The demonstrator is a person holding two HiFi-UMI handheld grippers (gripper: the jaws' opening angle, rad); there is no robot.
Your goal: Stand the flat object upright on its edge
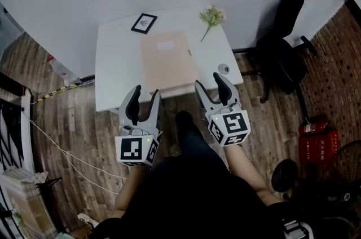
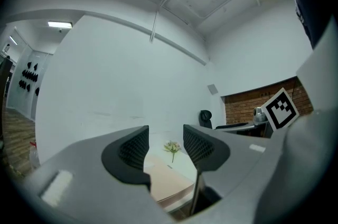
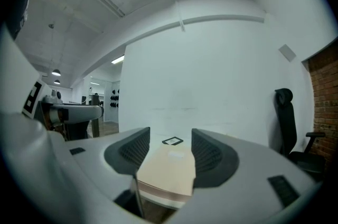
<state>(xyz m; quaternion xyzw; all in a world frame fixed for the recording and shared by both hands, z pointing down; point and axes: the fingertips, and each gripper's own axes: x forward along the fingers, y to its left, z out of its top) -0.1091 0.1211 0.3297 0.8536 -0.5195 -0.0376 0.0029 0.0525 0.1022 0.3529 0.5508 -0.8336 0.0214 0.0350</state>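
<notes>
A flat beige book (image 1: 168, 59) lies face up in the middle of the white table (image 1: 115, 69), its near end at the table's front edge. My left gripper (image 1: 144, 103) hangs just short of that edge, left of the book's near corner, jaws open and empty. My right gripper (image 1: 212, 89) is at the book's near right corner, also open with nothing between its fingers. The book (image 3: 166, 167) shows ahead between the jaws in the right gripper view, and the book (image 2: 163, 178) appears past the jaws in the left gripper view.
A small black-framed picture (image 1: 144, 23) lies at the table's back, a sprig of flowers (image 1: 211, 18) at the back right, a small round object (image 1: 224, 69) near the right edge. A black office chair (image 1: 285, 46) stands right of the table, a red extinguisher (image 1: 313, 128) on the floor.
</notes>
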